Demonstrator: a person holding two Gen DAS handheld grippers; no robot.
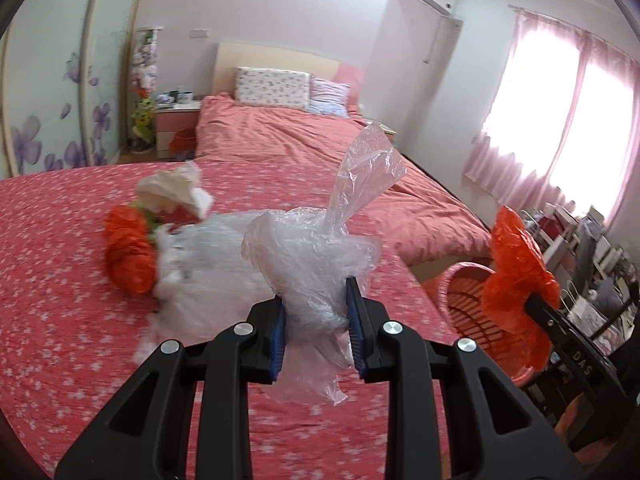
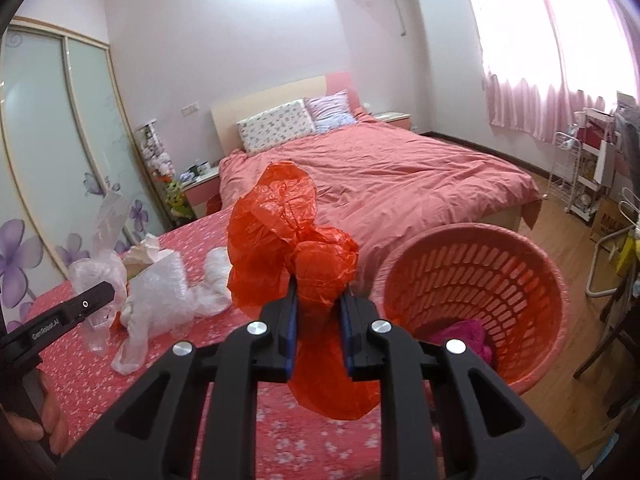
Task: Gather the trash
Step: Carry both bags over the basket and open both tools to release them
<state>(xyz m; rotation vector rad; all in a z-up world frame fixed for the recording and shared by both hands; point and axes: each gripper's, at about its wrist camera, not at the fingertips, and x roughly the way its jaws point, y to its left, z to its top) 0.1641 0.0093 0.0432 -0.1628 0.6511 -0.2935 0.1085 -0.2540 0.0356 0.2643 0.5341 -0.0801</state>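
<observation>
My left gripper (image 1: 316, 300) is shut on a crumpled clear plastic bag (image 1: 316, 252), held above the red flowered cloth (image 1: 60, 280). My right gripper (image 2: 319, 300) is shut on an orange plastic bag (image 2: 288, 236), held left of the pink slatted basket (image 2: 472, 292). In the left wrist view that orange bag (image 1: 516, 264) hangs over the basket (image 1: 460, 292) at the right. More trash lies on the cloth: an orange bag (image 1: 128, 248), white crumpled paper (image 1: 176, 192) and clear bubble wrap (image 1: 208, 264). The bubble wrap also shows in the right wrist view (image 2: 160, 292).
A bed with a pink cover (image 2: 380, 176) lies behind. The basket holds a magenta cloth (image 2: 464, 332). A wire rack and clutter (image 2: 592, 168) stand at the right by the curtained window. A wardrobe with purple flowers (image 2: 48, 160) is at the left.
</observation>
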